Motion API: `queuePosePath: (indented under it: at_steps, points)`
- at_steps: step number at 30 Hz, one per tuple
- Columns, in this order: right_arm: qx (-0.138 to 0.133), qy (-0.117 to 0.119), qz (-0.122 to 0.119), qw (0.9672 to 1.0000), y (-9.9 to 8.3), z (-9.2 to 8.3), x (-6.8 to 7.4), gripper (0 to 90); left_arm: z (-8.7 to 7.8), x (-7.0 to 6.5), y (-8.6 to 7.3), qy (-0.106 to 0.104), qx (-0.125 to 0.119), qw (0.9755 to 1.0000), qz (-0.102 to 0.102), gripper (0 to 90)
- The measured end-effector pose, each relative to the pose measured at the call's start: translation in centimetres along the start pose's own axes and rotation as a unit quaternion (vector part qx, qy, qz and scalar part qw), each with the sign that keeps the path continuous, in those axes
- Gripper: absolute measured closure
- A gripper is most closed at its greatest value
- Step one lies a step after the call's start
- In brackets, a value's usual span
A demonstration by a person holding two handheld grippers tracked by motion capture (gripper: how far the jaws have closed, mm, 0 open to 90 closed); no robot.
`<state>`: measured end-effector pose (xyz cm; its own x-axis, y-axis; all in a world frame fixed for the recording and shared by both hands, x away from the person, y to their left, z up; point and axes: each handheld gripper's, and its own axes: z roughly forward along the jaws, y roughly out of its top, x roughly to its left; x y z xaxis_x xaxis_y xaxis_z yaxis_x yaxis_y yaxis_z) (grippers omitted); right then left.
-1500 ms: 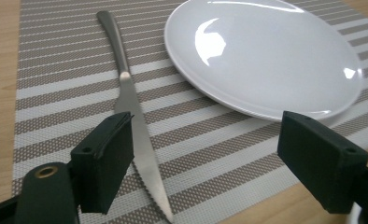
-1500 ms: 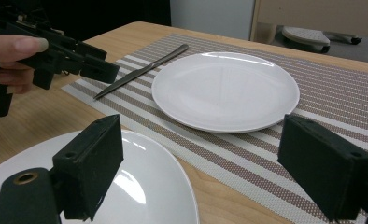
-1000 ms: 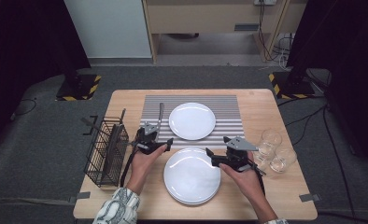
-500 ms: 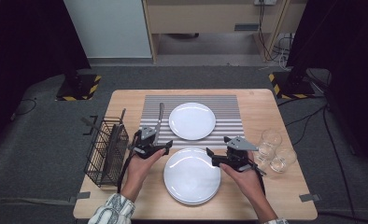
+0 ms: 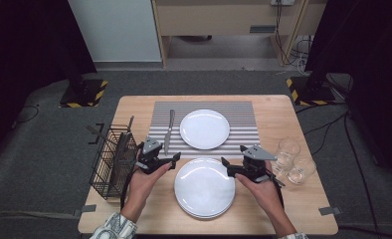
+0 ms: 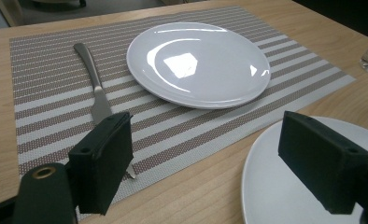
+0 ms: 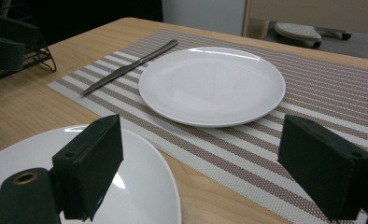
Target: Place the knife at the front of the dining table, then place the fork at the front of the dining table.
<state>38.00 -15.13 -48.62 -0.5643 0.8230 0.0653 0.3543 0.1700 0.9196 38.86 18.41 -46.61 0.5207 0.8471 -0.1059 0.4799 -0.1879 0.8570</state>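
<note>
A white plate (image 5: 204,128) lies on the striped placemat (image 5: 244,130), with a metal knife (image 5: 169,130) beside it on the mat's left part. A stack of white plates (image 5: 204,187) sits near the front edge. My left gripper (image 5: 164,158) hovers just left of the stack, near the knife's blade end. In the left gripper view its jaws (image 6: 205,154) stand open and empty, with the knife (image 6: 94,88) and the plate (image 6: 198,63) beyond. My right gripper (image 5: 231,169) is at the stack's right rim, and in the right gripper view it (image 7: 205,158) is open and empty.
A black wire basket (image 5: 112,159) with utensils stands at the table's left edge. Two clear glasses (image 5: 288,149) (image 5: 302,172) stand at the right, close behind my right hand. Bare wood (image 5: 149,214) lies along the front left.
My left gripper has drawn back a little from the knife toward the front edge and risen slightly. The right gripper has stayed where it was.
</note>
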Motion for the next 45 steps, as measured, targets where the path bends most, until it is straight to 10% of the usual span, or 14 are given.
queuePosePath:
  at_steps: [45]
  points:
    - [-0.008, 0.001, -0.007, 0.9999, 0.3, -0.3, 0.4, 14.2, -4.8, -1.5, -0.7, -0.015, -0.015, 0.9997, 0.016, 16.8]
